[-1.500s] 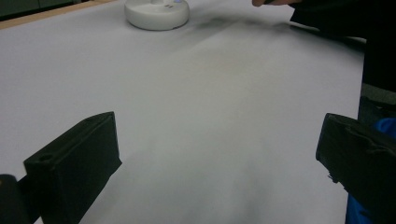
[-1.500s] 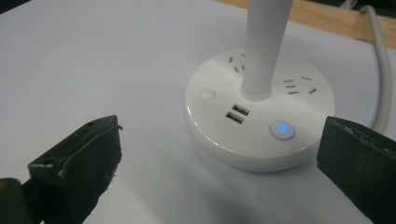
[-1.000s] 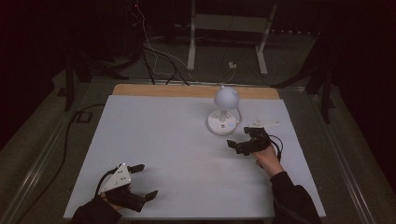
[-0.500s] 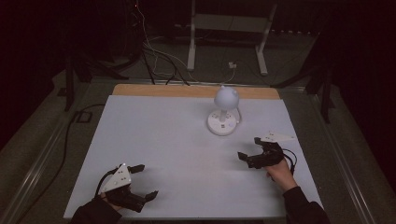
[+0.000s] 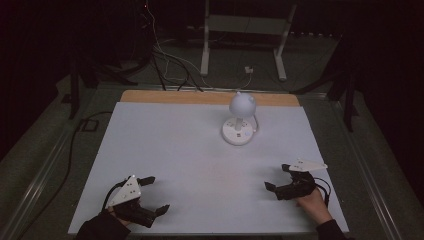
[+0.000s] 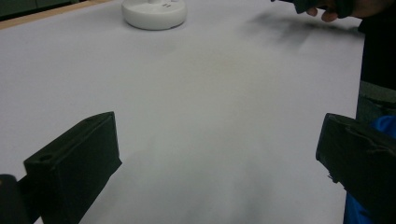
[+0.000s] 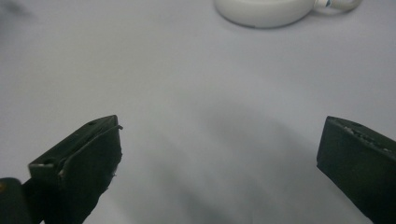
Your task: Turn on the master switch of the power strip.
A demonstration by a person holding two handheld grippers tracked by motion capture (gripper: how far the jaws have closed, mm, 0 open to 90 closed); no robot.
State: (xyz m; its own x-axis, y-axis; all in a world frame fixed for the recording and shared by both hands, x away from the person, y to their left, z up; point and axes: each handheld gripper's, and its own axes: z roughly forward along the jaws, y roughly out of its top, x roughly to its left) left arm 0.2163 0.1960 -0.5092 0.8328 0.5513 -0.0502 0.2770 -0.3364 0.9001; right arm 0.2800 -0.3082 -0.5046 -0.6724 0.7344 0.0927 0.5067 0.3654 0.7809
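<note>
A small white desk lamp (image 5: 239, 120) with a round head and a round base stands at the far middle-right of the white table (image 5: 190, 155). Its base (image 6: 154, 11) appears at the top of the left gripper view, and again as the base (image 7: 266, 10) in the right gripper view. My left gripper (image 5: 156, 194) rests near the front left edge, open, nothing between its jaws. My right gripper (image 5: 276, 176) sits near the front right edge, also open and empty, pointing left. Both are well short of the lamp.
A wooden strip (image 5: 165, 96) runs along the table's far edge. Beyond it are cables (image 5: 170, 65) on the floor and a white stand (image 5: 242, 40). A dark sleeve and the other hand (image 6: 327, 11) appear at the upper right of the left gripper view.
My right gripper has drawn back from beside the lamp toward the table's front right edge. The left gripper has stayed put.
</note>
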